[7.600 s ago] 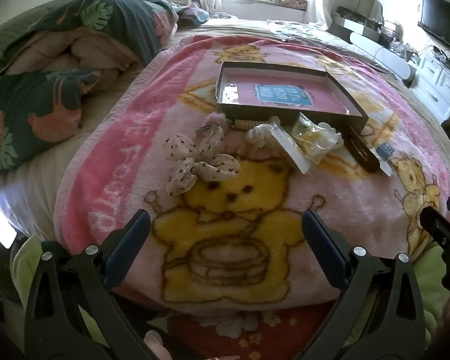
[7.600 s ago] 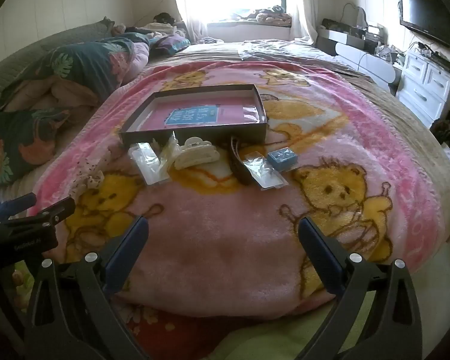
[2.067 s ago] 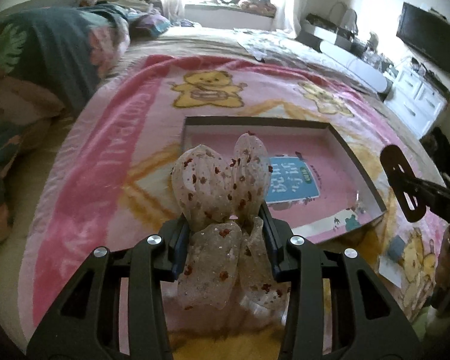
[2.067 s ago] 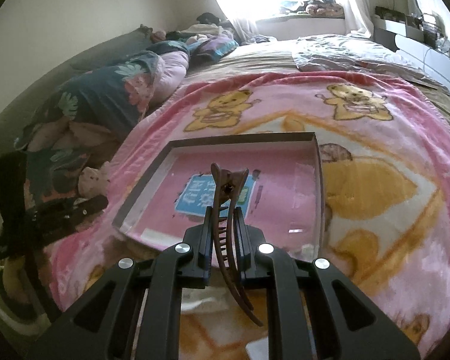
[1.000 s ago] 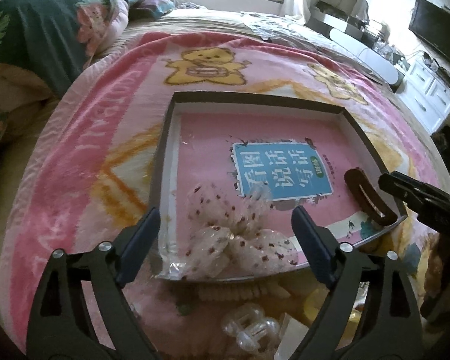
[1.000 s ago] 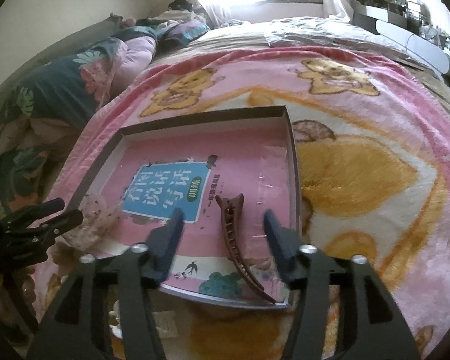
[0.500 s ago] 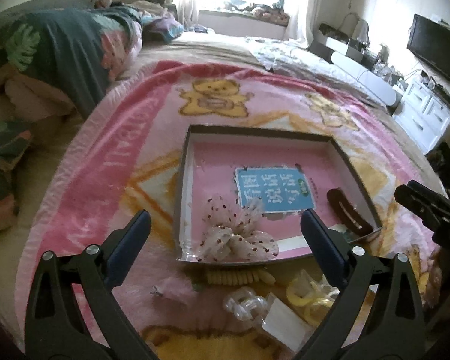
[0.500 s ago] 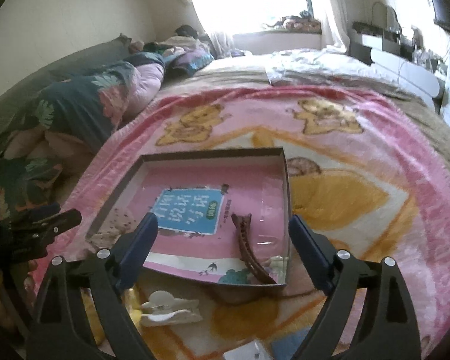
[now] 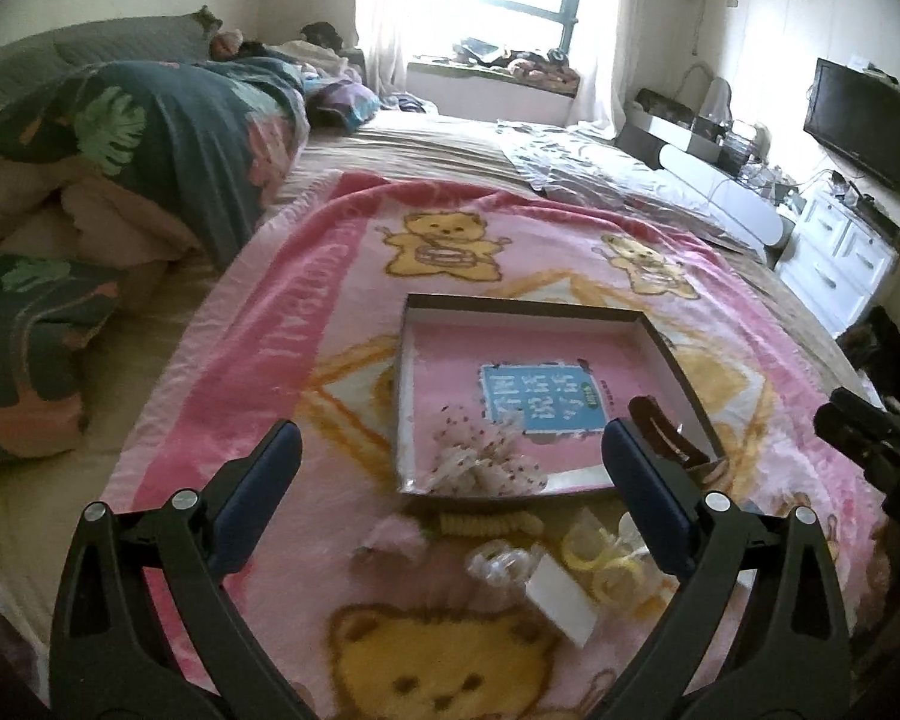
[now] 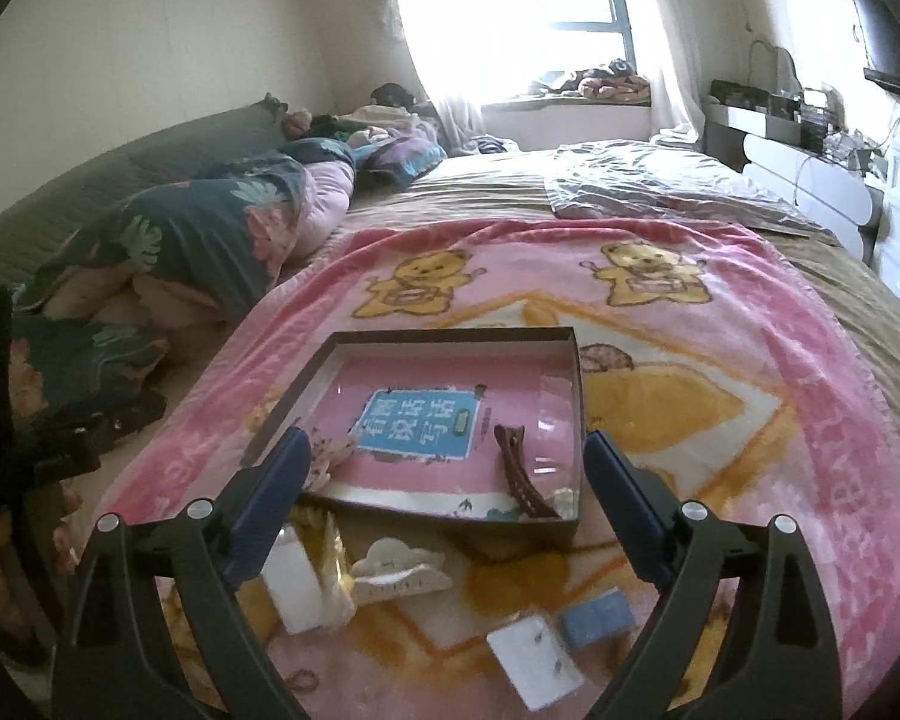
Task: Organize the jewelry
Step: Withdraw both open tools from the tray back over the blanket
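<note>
A shallow dark-rimmed box (image 9: 522,303) with a pink printed floor lies on the pink bear blanket. Inside it, near the front left, sits a sheer spotted bow (image 9: 486,462); a brown hair clip (image 9: 660,426) lies by the right wall. The right wrist view shows the same box (image 10: 450,333), clip (image 10: 522,474) and part of the bow (image 10: 330,453). My left gripper (image 9: 450,441) hangs open above the box's front edge, holding nothing. My right gripper (image 10: 447,445) has its jaws opening, with nothing between them. Loose in front lie a yellow coil tie (image 9: 489,521), a white claw clip (image 10: 399,570) and a blue box (image 10: 597,612).
A clear clip (image 9: 501,564), yellow rings (image 9: 600,558) and white cards (image 10: 534,660) lie on the blanket near the box. A bunched floral duvet (image 9: 150,138) fills the left of the bed. White drawers (image 9: 840,258) and a television (image 9: 864,126) stand at the right.
Both grippers have opened wider and pulled back and up from the box, so it looks smaller. The bow and the brown clip stay where they lay inside it.
</note>
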